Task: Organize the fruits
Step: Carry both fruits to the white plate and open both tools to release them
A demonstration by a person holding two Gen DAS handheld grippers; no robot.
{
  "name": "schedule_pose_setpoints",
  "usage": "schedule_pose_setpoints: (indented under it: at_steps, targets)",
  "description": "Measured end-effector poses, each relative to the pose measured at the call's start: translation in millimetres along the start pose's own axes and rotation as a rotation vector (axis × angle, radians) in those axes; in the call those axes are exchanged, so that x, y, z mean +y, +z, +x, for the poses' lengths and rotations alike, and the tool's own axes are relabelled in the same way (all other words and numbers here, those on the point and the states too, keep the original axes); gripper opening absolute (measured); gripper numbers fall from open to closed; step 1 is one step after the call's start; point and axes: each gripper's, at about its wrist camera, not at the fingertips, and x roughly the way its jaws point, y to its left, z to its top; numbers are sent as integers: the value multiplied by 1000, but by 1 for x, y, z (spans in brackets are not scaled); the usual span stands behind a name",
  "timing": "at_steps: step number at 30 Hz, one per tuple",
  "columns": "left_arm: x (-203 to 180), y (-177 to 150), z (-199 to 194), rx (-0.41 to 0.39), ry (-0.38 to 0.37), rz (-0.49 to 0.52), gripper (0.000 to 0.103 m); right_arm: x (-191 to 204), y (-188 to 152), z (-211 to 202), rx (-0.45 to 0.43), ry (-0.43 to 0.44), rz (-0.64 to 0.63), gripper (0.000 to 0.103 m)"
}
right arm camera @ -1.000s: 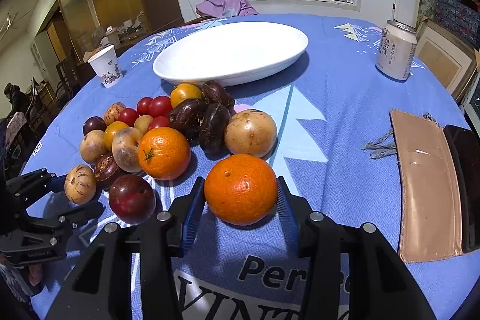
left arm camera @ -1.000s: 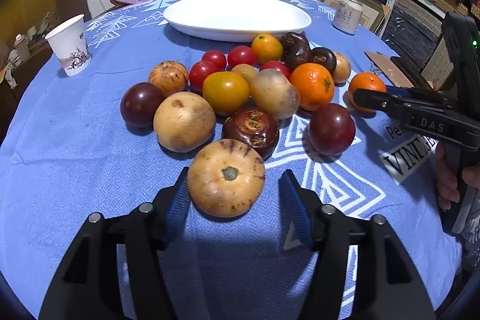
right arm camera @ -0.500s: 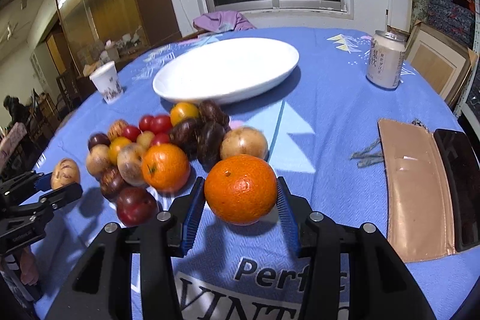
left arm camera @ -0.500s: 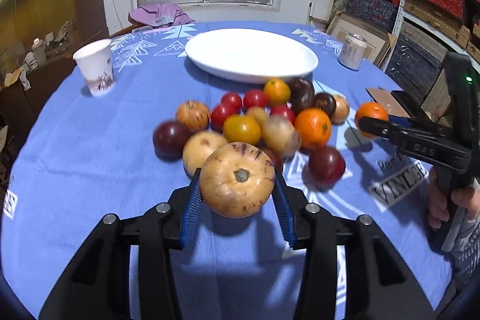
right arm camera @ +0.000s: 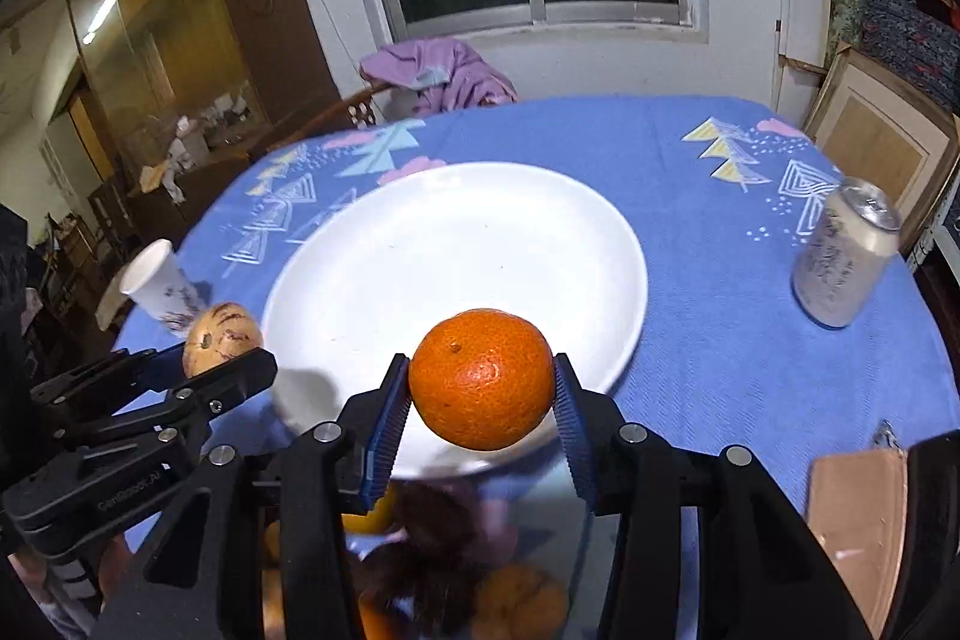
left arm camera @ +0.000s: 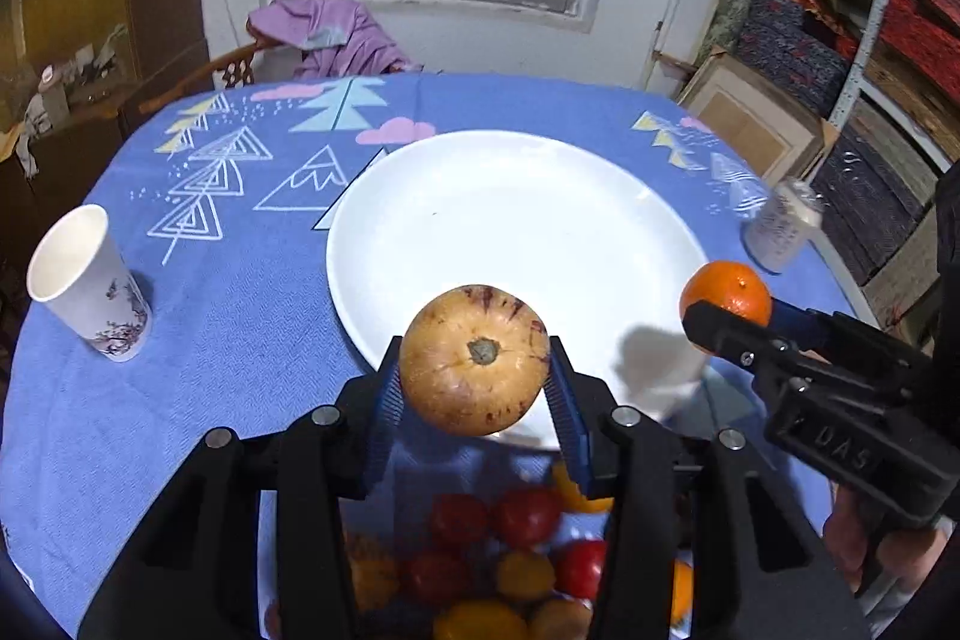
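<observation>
While both fruits hang clear of the tablecloth, each is clamped in its own tool: the tan, purple-streaked fruit (left arm camera: 474,359) sits between the blue pads of the left gripper (left arm camera: 474,388), stem scar facing the camera, and the orange (right arm camera: 481,379) is pinched the same way by the right gripper (right arm camera: 481,394). Neither set of jaws stands wide; each is closed only as far as the round fruit between the pads allows. The left jaws have just been closing, with the tan fruit between them.

What the coming move turns on is the white plate (left arm camera: 516,196). It lies straight ahead of and below both grippers, bare, with its near rim directly under each held fruit. In the right wrist view the left gripper sits at the plate's left edge, the orange over the near rim, so the two hands look about equally close. Being round, the fruits have no long axis to line up.

Below the fingers, the remaining fruit pile (left arm camera: 510,568) lies blurred on the tablecloth (left arm camera: 240,292). A paper cup (left arm camera: 90,280) stands well off to the left, a can (right arm camera: 846,256) to the right.
</observation>
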Motion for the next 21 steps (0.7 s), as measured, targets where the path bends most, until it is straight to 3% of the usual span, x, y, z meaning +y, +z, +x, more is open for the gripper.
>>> schedule_pose_setpoints:
  at_steps: [6, 9, 13, 19, 21]
  targets:
    - [8, 2, 31, 44, -6, -7, 49, -10, 0, 33, 48, -20, 5, 49]
    - [7, 2, 30, 21, 4, 3, 65, -14, 2, 28, 11, -27, 11, 59]
    - [9, 1, 24, 13, -9, -6, 67, -18, 4, 12, -24, -17, 25, 62]
    - [28, -8, -27, -70, 1, -47, 68, -15, -11, -40, -101, 8, 26, 62]
    - [39, -23, -51, -108, 12, -66, 75, -15, -25, -60, -126, 22, 33, 65]
